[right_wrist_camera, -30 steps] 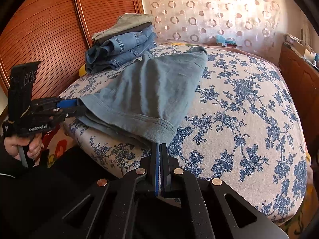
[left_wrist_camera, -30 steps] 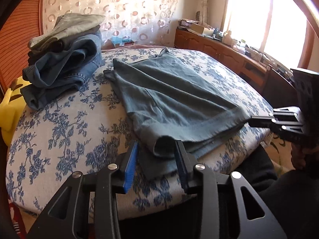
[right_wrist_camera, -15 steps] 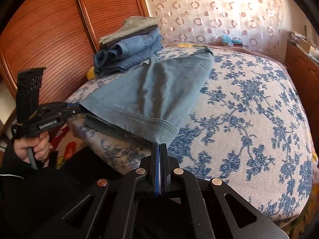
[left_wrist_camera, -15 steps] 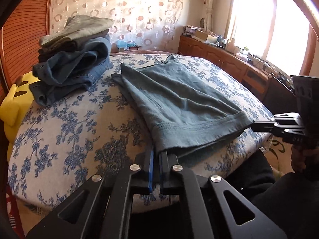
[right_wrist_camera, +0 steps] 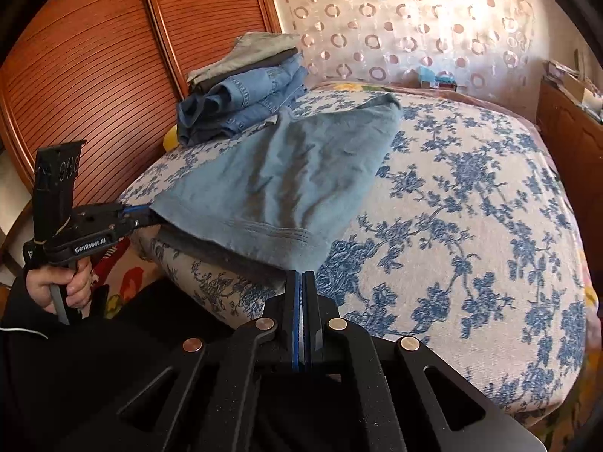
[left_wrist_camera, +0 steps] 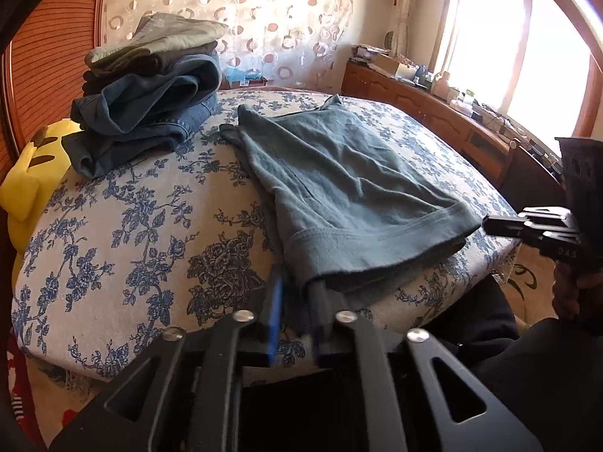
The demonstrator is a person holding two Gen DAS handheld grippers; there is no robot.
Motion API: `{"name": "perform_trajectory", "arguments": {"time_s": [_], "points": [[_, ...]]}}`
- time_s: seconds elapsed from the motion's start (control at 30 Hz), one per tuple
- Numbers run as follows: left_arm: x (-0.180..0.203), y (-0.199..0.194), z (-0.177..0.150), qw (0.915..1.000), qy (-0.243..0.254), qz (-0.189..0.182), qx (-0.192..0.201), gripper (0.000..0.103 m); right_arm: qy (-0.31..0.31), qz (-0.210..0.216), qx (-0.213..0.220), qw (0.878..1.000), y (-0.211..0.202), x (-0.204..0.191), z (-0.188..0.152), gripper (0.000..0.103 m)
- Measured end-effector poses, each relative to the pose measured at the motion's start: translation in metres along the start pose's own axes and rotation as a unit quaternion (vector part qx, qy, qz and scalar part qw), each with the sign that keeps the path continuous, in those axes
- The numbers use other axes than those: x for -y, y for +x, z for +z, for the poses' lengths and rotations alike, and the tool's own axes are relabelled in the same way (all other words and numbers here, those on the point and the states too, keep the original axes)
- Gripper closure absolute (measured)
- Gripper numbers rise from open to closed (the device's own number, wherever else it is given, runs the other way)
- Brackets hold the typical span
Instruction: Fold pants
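Grey-blue pants [left_wrist_camera: 339, 196] lie folded lengthwise on the flowered bed [left_wrist_camera: 132, 226], hems toward me. My left gripper [left_wrist_camera: 297, 301] is open at the near left hem corner, its jaws apart with the cloth edge between them. It also shows in the right wrist view [right_wrist_camera: 150, 220] at the hem's left corner. My right gripper [right_wrist_camera: 302, 282] is shut on the pants' [right_wrist_camera: 286, 177] right hem corner. In the left wrist view it [left_wrist_camera: 490, 224] sits at the hem's right end.
A stack of folded jeans and trousers [left_wrist_camera: 150, 94] sits at the bed's far left, beside a yellow cushion [left_wrist_camera: 26, 188]. A wooden wardrobe [right_wrist_camera: 94, 75] stands left. A cabinet [left_wrist_camera: 433, 105] under the window stands right. A rug [right_wrist_camera: 124, 282] covers the floor.
My left gripper was open a second ago, shut on the hem corner half a second ago, and its jaws have now parted again. The right gripper stays shut on its corner.
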State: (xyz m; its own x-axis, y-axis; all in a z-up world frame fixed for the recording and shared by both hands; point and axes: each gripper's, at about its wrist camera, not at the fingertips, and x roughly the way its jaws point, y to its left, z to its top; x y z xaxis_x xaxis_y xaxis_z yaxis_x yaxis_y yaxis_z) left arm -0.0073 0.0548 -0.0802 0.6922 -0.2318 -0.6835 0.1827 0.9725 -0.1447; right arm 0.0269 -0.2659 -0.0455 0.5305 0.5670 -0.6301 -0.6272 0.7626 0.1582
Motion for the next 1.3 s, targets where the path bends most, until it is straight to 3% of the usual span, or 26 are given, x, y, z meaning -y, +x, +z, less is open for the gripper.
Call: {"name": "perform_trajectory", "arguments": {"time_s": [0.1,0.2,0.47,0.53,0.77,0.9,1.0,1.3], "points": [[-0.004,-0.001,-0.002,0.9999,0.003,0.01,0.0,0.071,-0.001,-0.007,0.01,1.0,-0.007,-0.002,0.003,0.103],[-0.01,-0.006,-0.002,0.9999,-0.005,0.009,0.006,0.055,-0.006,-0.015,0.024,1.0,-0.015,-0.005,0.005,0.102],[-0.022,-0.004,0.009,0.9998,-0.011,0.015,0.005,0.05,-0.017,-0.03,0.041,0.999,-0.014,-0.006,0.016,0.101],[-0.024,-0.005,0.012,0.9997,-0.012,0.02,0.011,0.025,-0.017,-0.03,0.044,0.998,-0.012,-0.007,0.019,0.101],[-0.032,-0.009,0.019,0.9996,-0.016,0.018,0.017,0.022,-0.024,-0.029,0.047,0.998,0.001,-0.009,0.029,0.098],[-0.037,-0.009,0.023,0.9988,-0.021,0.036,0.023,0.022,-0.025,-0.04,0.048,0.998,0.01,-0.007,0.034,0.083],[-0.042,-0.006,0.029,0.9978,-0.026,0.053,0.028,0.022,-0.022,-0.048,0.048,0.997,0.021,-0.004,0.039,0.077],[-0.04,0.02,0.065,0.999,0.003,0.031,0.033,0.022,-0.028,-0.055,0.04,0.997,0.063,0.004,0.061,0.056]]}}
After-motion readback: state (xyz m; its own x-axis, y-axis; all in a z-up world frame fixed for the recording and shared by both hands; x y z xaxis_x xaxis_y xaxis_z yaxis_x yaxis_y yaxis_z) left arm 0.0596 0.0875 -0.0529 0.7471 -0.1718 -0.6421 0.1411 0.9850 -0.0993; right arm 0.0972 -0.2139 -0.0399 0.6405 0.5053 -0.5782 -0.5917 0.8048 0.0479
